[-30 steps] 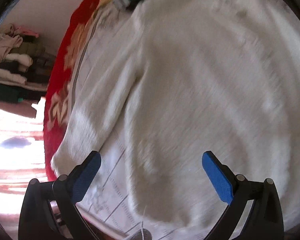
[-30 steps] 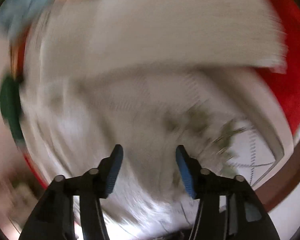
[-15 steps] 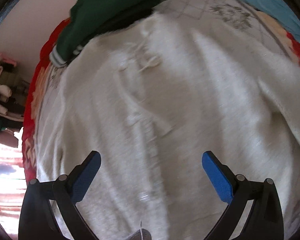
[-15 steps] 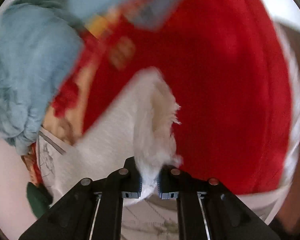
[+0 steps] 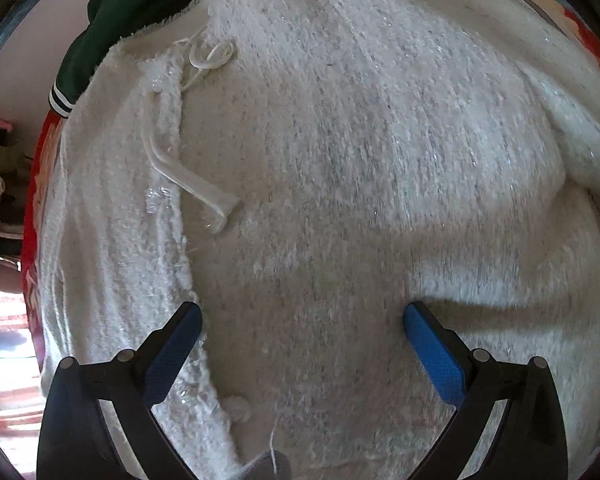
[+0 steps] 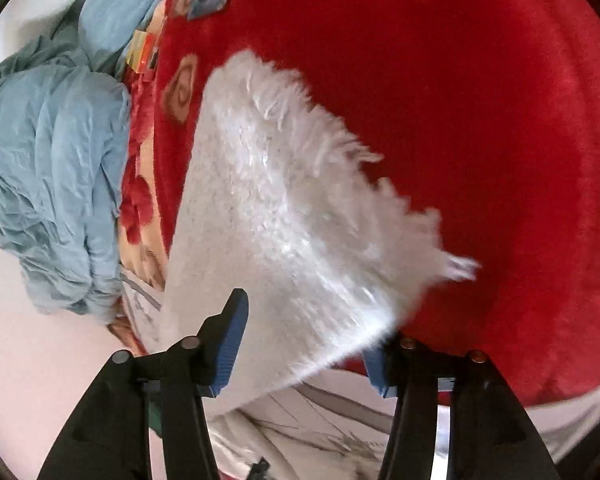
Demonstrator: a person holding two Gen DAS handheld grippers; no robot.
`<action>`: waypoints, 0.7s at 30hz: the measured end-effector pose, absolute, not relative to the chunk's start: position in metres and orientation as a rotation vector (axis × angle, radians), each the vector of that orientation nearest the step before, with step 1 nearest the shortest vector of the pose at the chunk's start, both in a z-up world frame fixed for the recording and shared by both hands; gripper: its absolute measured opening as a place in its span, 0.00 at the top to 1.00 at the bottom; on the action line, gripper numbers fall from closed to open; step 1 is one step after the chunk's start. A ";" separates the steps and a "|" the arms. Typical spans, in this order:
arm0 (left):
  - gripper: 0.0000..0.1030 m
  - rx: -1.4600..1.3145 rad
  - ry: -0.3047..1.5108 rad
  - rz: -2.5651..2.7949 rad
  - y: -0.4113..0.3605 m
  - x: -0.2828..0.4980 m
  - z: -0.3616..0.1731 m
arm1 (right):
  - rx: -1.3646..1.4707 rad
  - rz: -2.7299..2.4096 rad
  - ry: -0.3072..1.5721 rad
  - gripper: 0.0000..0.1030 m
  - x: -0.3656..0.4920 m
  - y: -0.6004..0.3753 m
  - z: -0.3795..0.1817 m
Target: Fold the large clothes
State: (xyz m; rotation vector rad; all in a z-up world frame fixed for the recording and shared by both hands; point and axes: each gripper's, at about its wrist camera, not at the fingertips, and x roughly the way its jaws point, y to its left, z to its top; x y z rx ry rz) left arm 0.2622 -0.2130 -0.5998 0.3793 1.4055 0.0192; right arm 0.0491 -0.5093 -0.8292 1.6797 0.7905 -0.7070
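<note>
Left gripper [image 5: 302, 344] held wide open, empty, over white sweater [image 5: 340, 160]. Right gripper [image 6: 304, 336] opening; fringed sleeve [image 6: 284, 208] released between jaws, 12 o'clock. Risk: fringe snagged on pad, sleeve dragged askew.

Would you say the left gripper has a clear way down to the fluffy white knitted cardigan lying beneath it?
Probably yes: the left gripper stands open directly over the fluffy white knitted cardigan, pointing steeply down at it, with nothing between the blue pads and the fabric.

bed: red blanket [image 6: 480, 140] | on it: white sweater [image 5: 340, 160], green garment [image 5: 112, 24], blue cloth [image 6: 52, 152]
</note>
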 end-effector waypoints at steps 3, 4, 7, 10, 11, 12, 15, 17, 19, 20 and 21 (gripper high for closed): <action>0.00 0.309 1.423 0.030 -0.201 0.266 -0.604 | 1.663 -0.713 0.747 0.52 0.046 -0.509 -0.830; 0.00 0.283 1.440 0.029 -0.196 0.268 -0.605 | 1.633 -0.709 0.749 0.83 0.051 -0.508 -0.828; 0.00 0.273 1.485 -0.007 -0.184 0.277 -0.606 | 1.572 -0.689 0.768 0.91 0.077 -0.503 -0.816; 0.00 0.249 1.504 -0.014 -0.174 0.286 -0.597 | 1.490 -0.662 0.757 0.92 0.122 -0.498 -0.787; 0.00 0.225 1.500 -0.005 -0.167 0.287 -0.591 | 1.458 -0.648 0.755 0.92 0.136 -0.495 -0.774; 0.00 0.197 1.492 0.000 -0.161 0.289 -0.582 | 1.410 -0.619 0.758 0.92 0.152 -0.490 -0.753; 0.00 0.180 1.448 0.034 -0.138 0.293 -0.554 | 1.287 -0.542 0.773 0.92 0.183 -0.471 -0.707; 0.00 0.167 1.405 0.071 -0.116 0.294 -0.531 | 1.190 -0.474 0.792 0.92 0.211 -0.449 -0.675; 0.00 0.174 1.366 0.120 -0.094 0.291 -0.515 | 1.101 -0.395 0.820 0.92 0.244 -0.418 -0.649; 0.00 0.182 1.347 0.150 -0.081 0.289 -0.507 | 1.057 -0.363 0.836 0.92 0.262 -0.400 -0.640; 0.00 0.199 1.324 0.195 -0.067 0.288 -0.501 | 1.015 -0.331 0.850 0.92 0.276 -0.381 -0.632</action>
